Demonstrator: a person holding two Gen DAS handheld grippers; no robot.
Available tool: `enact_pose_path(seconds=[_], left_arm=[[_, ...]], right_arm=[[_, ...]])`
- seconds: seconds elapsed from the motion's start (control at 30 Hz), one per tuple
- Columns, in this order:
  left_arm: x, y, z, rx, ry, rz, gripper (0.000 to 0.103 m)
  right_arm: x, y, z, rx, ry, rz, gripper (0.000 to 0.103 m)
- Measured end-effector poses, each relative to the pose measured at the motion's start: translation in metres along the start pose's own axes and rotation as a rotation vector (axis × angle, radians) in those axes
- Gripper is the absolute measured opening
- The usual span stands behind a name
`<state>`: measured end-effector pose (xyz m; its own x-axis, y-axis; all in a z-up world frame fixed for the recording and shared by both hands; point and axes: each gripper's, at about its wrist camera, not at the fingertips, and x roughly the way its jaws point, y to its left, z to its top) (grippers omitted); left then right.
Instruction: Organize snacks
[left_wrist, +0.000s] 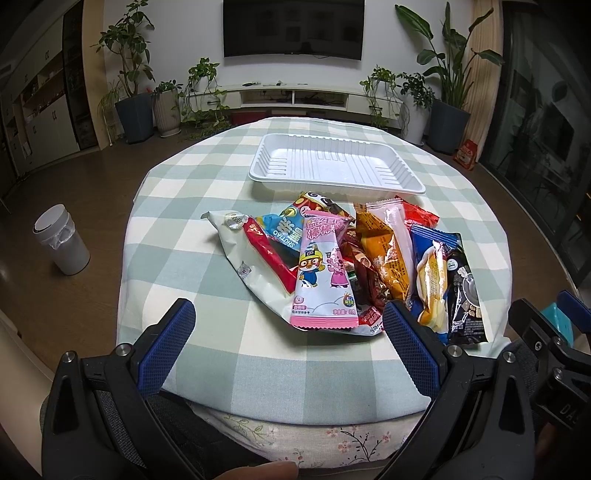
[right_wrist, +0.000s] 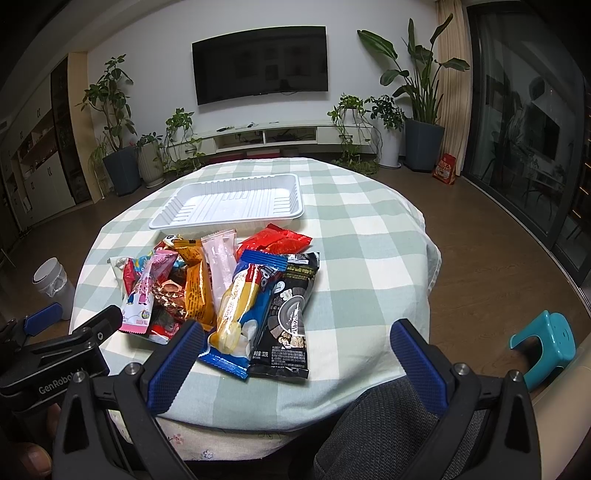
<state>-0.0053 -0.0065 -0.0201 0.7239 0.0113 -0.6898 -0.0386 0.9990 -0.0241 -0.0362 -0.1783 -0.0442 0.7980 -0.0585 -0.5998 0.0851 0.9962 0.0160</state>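
Observation:
Several snack packets lie in a loose pile on the round table with its green-and-white checked cloth. On top near me are a pink cartoon packet, a blue-and-yellow packet and a black packet. Behind the pile sits an empty white plastic tray. My left gripper hovers open at the near edge, just short of the pink packet. My right gripper is open over the near edge, beside the black packet.
A white bin stands on the wooden floor to the left of the table. A teal stool is at the right. Potted plants and a TV unit line the far wall.

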Motion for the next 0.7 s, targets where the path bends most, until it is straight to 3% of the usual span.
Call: enact_pose_path(seconds=[0.7], left_arm=[[0.0007, 0.0005, -0.0008, 0.001, 0.003, 0.001, 0.103]], right_arm=[[-0.0002, -0.0001, -0.0011, -0.002, 0.001, 0.001, 0.103]])
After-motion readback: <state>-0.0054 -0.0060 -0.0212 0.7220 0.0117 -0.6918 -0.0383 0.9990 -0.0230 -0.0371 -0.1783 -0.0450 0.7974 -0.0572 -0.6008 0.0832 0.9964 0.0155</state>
